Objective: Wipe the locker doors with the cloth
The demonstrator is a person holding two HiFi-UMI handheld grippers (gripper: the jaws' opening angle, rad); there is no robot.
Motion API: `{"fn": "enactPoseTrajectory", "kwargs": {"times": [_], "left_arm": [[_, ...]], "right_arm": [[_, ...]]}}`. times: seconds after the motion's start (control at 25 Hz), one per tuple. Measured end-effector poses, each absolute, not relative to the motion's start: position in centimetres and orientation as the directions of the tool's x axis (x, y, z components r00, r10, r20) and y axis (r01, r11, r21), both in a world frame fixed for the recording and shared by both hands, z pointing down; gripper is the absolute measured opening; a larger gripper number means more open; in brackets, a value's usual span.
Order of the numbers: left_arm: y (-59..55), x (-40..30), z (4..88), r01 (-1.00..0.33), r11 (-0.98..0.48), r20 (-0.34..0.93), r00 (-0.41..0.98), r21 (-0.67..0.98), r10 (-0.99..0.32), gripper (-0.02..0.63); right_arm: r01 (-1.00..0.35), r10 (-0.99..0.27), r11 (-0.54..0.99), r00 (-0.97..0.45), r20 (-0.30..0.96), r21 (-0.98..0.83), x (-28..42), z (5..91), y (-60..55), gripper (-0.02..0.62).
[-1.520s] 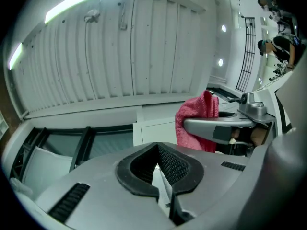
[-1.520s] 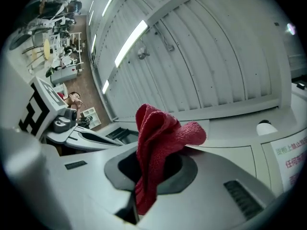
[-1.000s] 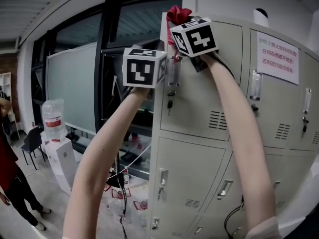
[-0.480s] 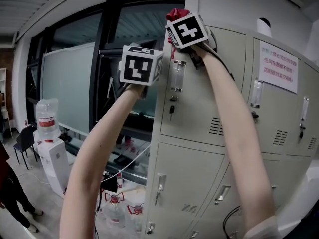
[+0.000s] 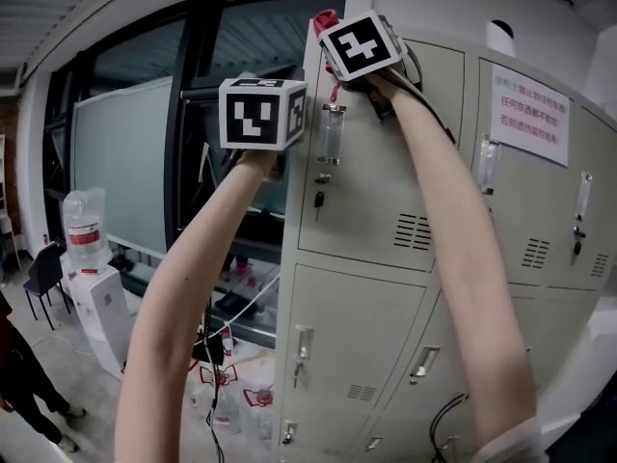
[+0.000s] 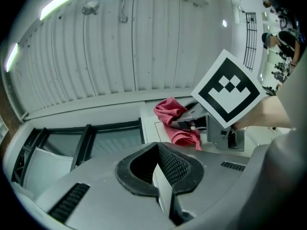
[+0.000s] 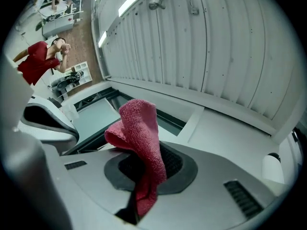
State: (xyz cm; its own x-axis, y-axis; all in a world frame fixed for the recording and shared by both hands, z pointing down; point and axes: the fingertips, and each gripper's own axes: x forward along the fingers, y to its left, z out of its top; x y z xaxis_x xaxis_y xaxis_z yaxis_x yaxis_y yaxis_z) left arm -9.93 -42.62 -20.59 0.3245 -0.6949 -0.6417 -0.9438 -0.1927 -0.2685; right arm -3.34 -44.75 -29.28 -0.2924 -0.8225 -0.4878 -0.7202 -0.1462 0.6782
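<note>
Head view: both my arms reach up to the pale grey metal locker door (image 5: 386,181). My right gripper (image 5: 335,31) has the red terry cloth (image 5: 324,19) at the door's top left corner, and my left gripper (image 5: 262,112) hangs just beside the locker's edge.

Left gripper view: my jaws are pressed together with nothing between them.

Right gripper view: my jaws pinch the cloth, its fold standing above them.
</note>
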Motion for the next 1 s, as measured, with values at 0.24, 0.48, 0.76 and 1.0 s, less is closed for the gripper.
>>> {"fn": "enactPoseTrajectory", "kwargs": {"times": [0.24,0.48,0.76,1.0], "left_arm": [[-41.9,-8.5,-20.8,-0.941,-0.214,-0.643,0.335,-0.261,-0.689,0.015],[-42.0,-6.5,-20.7,-0.936,-0.250,-0.641,0.351,-0.246,-0.683,0.015],[-42.1,-3.7,-20.9,-0.925,-0.278,-0.634,0.380,-0.258,-0.674,0.015],[-42.2,-1.6,-20.8,-0.913,-0.306,-0.626,0.408,-0.270,-0.665,0.015]], "right_arm": [[-0.742,-0.810,-0.127,-0.305,-0.500,0.658,1.7,-29.5,-43.6,0.031],[-0.758,-0.805,-0.097,-0.321,-0.499,0.645,7.1,-29.3,-42.7,0.031],[-0.762,-0.813,-0.139,-0.278,-0.512,0.633,13.2,-29.3,-41.6,0.032],[-0.772,-0.819,-0.173,-0.232,-0.524,0.612,17.9,-29.3,-40.6,0.032]]}}
